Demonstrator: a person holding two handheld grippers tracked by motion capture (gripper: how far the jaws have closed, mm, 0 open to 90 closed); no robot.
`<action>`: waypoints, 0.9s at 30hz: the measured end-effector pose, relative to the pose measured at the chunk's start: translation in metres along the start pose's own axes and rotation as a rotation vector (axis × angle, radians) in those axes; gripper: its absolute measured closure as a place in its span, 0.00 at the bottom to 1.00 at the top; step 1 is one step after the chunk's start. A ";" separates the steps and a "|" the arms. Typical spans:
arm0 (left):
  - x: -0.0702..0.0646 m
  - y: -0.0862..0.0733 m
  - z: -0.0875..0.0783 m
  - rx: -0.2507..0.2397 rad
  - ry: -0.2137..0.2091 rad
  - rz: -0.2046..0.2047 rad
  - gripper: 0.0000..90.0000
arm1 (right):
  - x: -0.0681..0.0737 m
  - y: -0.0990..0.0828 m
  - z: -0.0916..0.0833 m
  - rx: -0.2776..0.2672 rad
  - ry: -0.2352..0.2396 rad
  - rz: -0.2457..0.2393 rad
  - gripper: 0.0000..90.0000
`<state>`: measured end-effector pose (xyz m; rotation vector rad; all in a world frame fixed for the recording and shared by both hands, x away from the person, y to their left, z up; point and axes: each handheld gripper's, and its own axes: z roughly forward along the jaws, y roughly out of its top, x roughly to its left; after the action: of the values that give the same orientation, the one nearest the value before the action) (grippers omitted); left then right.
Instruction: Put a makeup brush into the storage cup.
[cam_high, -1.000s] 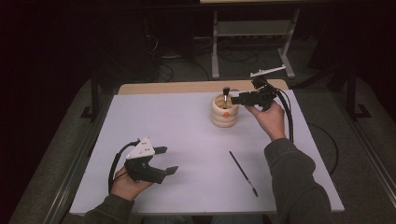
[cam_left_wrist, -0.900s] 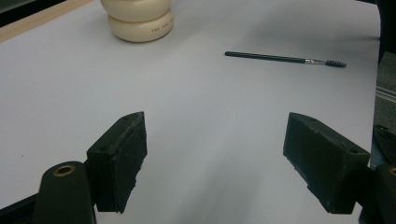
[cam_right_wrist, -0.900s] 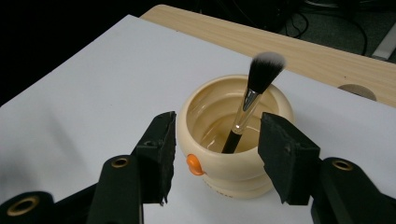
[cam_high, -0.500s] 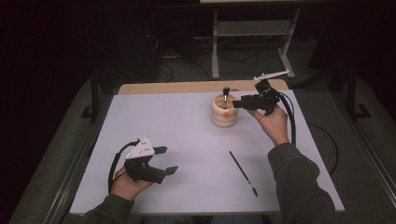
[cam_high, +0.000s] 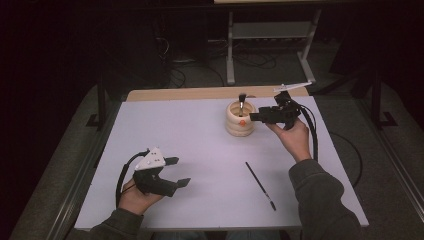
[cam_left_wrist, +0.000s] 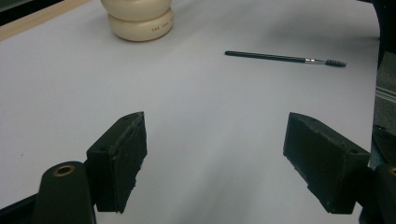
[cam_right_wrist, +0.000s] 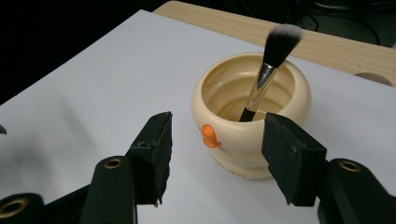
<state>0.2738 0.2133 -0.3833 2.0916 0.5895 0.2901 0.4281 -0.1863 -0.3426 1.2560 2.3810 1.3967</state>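
My left tongs (cam_high: 177, 171) rest low at the near-left of the white counter (cam_high: 190, 150), spread wide with nothing between the pads, bare sheet on every side. That side carries little risk — the near edge sits close under my wrist, so a careless pull back would take the hand off the counter, nothing worse.

Toward the middle lies the thin eyelash brush (cam_high: 260, 185), flat on the sheet and well apart from everything. It is slim and round, so it would likely roll if a sleeve swept it toward the near edge. Picking it up flat could also be fiddly: the pads may skid over it.

Farther back stands the cream pot (cam_right_wrist: 251, 116), with the powder brush (cam_right_wrist: 269, 70) leaning inside it, bristles up. My right tongs (cam_right_wrist: 215, 149) hover just in front of the pot, jaws having just been opening and now parted, gripping nothing; the pot shows between them but is not pinched. The danger, as I judge it, is here — a nudge from either jaw could tip the pot or topple the leaning brush out.

Beyond the pot a strip of wooden tabletop (cam_high: 200, 93) runs to the far edge. Open room lies left of the pot.
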 end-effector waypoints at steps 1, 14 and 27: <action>0.000 0.000 0.000 0.001 0.001 -0.002 0.23 | 0.000 -0.001 -0.001 0.001 0.000 0.001 0.47; 0.001 0.000 0.000 0.007 0.000 -0.003 0.23 | 0.010 -0.014 -0.012 -0.030 0.031 -0.007 0.41; 0.001 -0.001 0.001 0.005 0.000 -0.008 0.23 | 0.015 -0.030 -0.021 -0.031 0.040 -0.011 0.37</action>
<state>0.2745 0.2134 -0.3843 2.0935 0.5986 0.2848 0.3907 -0.1964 -0.3490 1.2175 2.3783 1.4639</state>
